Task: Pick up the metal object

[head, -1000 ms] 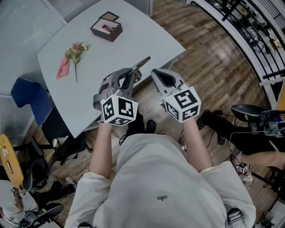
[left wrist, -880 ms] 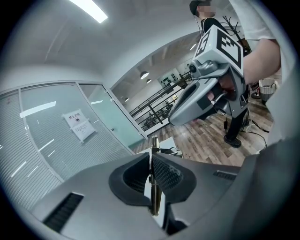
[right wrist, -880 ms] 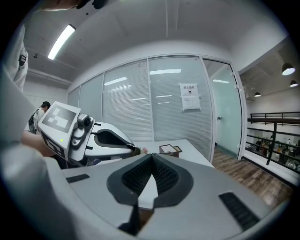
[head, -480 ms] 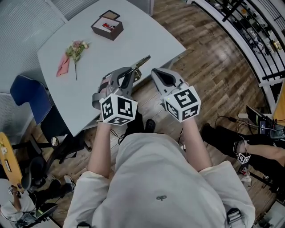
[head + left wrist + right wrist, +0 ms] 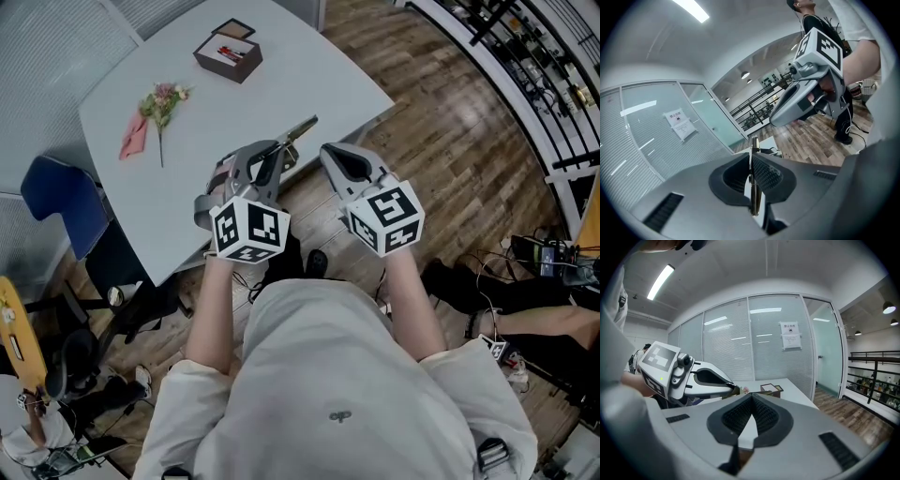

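A thin, flat metal object (image 5: 300, 127) sticks out forward from my left gripper (image 5: 279, 148), which is shut on it above the near edge of the grey table (image 5: 281, 84). In the left gripper view the metal object (image 5: 754, 187) stands edge-on between the ribbed pads of the left gripper (image 5: 752, 164). My right gripper (image 5: 330, 155) hovers beside it on the right, past the table's edge and over the wooden floor. Its jaws are shut in the right gripper view (image 5: 751, 401), with nothing between them. That view also shows the left gripper (image 5: 717, 383) to the left.
On the table lie a brown open box (image 5: 228, 54) at the far side and a small flower sprig with a pink cloth (image 5: 155, 108). A blue chair (image 5: 61, 202) stands left of the table. A seated person's legs and cables (image 5: 525, 319) are on the floor at right.
Both grippers stay where they were, the left one still holding the metal object. Only the seated person's legs and cables at the right edge have shifted.
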The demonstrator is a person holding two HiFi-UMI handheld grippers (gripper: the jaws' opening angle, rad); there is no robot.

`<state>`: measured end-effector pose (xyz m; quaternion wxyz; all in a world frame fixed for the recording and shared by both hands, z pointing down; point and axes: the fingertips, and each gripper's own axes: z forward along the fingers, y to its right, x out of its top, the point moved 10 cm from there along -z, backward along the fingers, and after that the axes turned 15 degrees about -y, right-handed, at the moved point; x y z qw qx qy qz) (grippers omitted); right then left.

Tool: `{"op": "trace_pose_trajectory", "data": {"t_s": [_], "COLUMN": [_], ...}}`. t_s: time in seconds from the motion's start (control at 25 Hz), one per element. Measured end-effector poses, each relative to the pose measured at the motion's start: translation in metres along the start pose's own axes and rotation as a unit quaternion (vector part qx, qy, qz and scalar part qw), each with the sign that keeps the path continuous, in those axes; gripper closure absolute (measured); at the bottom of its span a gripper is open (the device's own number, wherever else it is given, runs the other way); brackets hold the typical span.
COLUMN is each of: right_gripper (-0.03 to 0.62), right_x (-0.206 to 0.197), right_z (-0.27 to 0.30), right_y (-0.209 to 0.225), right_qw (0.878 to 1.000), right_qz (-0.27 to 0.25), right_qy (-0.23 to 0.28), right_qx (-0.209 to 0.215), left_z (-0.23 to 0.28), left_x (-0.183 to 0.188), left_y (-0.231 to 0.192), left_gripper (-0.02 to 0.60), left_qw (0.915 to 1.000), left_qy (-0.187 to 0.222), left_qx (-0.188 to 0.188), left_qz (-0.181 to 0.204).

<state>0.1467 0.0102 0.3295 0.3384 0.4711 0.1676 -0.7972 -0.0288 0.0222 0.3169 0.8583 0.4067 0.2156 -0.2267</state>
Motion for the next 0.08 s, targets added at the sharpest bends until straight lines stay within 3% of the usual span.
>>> {"op": "trace_pose_trajectory", "data": {"t_s": [0.08], "right_gripper": [0.589], "right_x": [0.0016], "right_z": [0.0009], "right_y": [-0.0014], "right_qw": [1.000], "right_qz": [0.000], "right_qy": [-0.001], "right_qx": [0.000], "left_z": [-0.0007], "left_x": [-0.0010], "left_y": [-0.0021], "left_gripper": [0.557], "left_qw": [1.0000], "left_qy": [0.000], "left_qx": [0.000], "left_qz": [0.000]}}
